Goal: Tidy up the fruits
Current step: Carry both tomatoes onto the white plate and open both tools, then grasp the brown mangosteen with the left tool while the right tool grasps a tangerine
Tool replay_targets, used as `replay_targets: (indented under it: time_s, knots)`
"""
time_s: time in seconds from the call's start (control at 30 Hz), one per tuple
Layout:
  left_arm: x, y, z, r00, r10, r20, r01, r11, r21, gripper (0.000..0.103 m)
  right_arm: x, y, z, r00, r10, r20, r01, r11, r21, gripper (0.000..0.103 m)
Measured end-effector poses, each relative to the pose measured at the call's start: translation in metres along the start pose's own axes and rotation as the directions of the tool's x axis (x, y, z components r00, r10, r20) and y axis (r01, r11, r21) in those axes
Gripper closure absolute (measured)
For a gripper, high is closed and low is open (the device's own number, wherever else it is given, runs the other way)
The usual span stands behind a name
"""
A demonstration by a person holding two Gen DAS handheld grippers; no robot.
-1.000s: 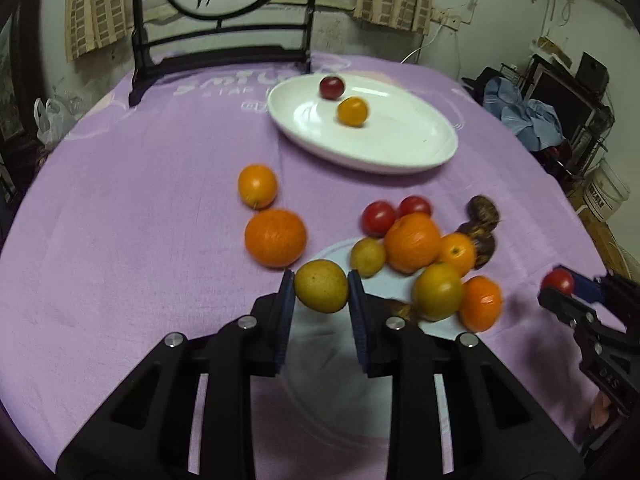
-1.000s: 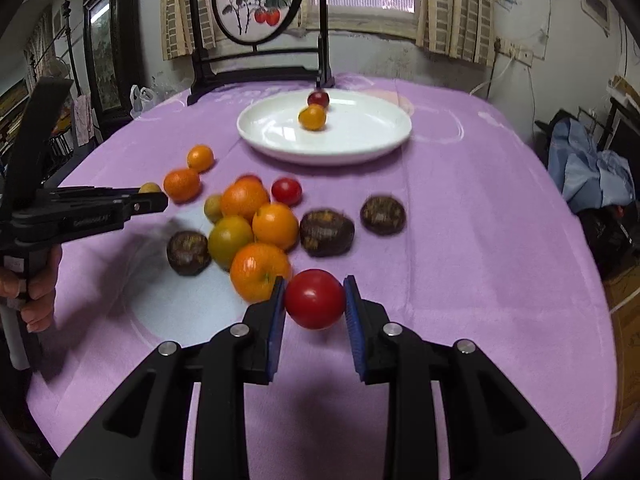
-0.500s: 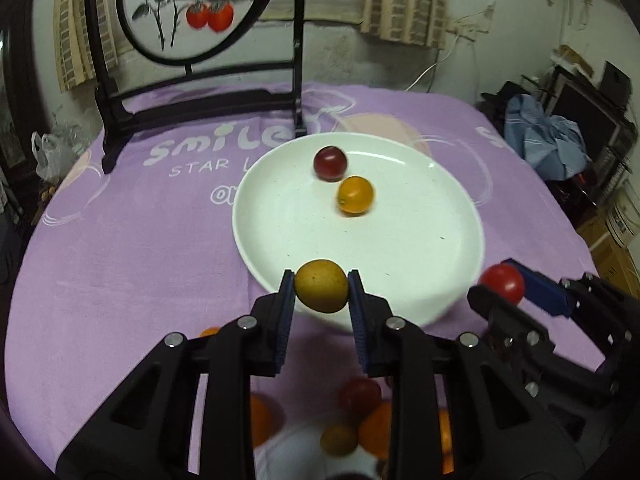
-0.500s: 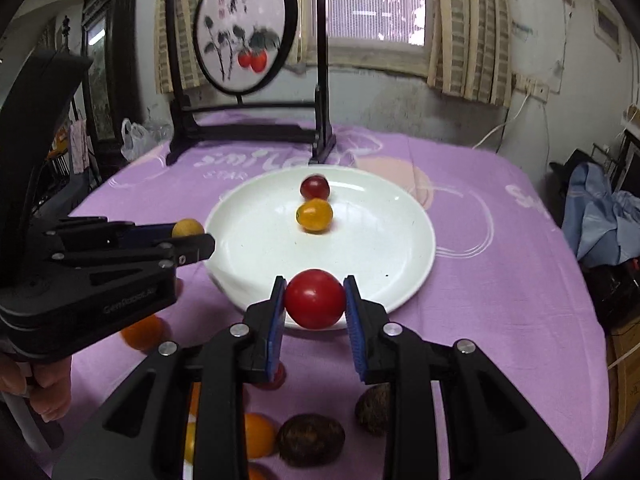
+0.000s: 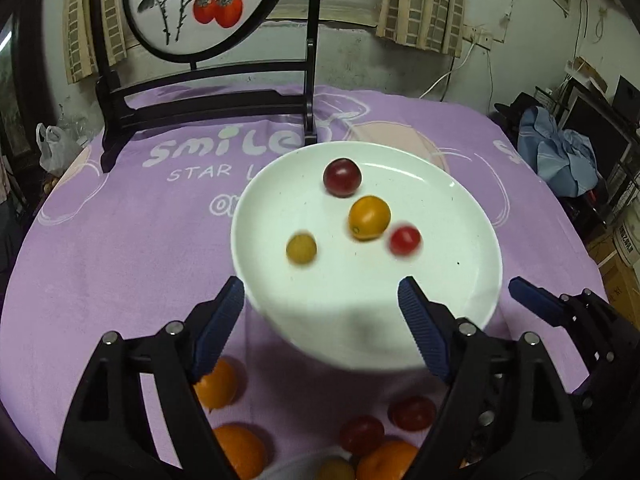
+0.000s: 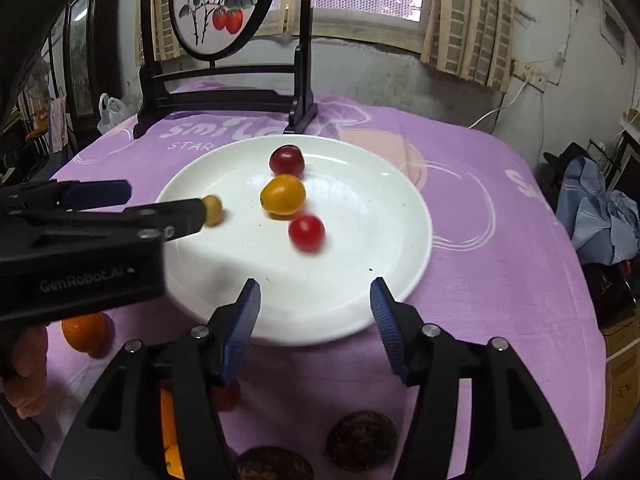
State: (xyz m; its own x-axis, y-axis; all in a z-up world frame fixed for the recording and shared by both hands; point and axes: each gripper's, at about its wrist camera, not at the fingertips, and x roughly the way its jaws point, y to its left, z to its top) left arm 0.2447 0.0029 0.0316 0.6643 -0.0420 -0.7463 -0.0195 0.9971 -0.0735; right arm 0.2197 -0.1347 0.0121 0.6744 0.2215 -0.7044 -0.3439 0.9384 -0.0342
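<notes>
- Left wrist view: we are opening the left gripper (image 5: pixel 320 316); its jaws are spreading wide at the lower middle of the frame, with nothing between the pads.
- The yellow fruit (image 5: pixel 301 249) is lying loose and blurred on the plate (image 5: pixel 452 304), left of centre, apart from the orange fruit (image 5: pixel 369 217) and the dark red fruit (image 5: pixel 342 177) above it.
- The red tomato (image 5: pixel 405 240) is blurred too, just right of the orange fruit.
- We are judging this as the drop-off step: two fruits are landing on the plate and may roll on before settling.
- The gripper is pointing down and forward over the plate's near rim; more fruit (image 5: pixel 219 384) is waiting along the bottom edge.
- Right wrist view: we are opening the right gripper (image 6: pixel 315 300) as well; its jaws are parting at the lower middle, empty, over the near rim.
- The left gripper is reaching in from the left edge, a hand (image 6: pixel 26 376) showing at lower left.
- Next, we are expecting to draw both grippers back to the fruit near the bottom edge, where two dark fruits (image 6: pixel 362 440) are lying, and pick again.
</notes>
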Motion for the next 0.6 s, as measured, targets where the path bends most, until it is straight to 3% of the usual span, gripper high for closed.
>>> replay_targets:
  time_s: [0.23, 0.6]
  knots:
    - [-0.038, 0.019, -0.042, 1.0, -0.008, -0.002, 0.008, 1.0, -0.027, 0.014, -0.047, -0.003, -0.031, 0.998, 0.056, 0.007, -0.056, 0.998, -0.009, 0.046]
    - [-0.073, 0.042, -0.094, 0.999, 0.05, -0.019, -0.05, 0.999, -0.02, 0.013, -0.097, 0.027, -0.105, 0.995, 0.084, -0.047, -0.089, 0.989, -0.12, 0.045]
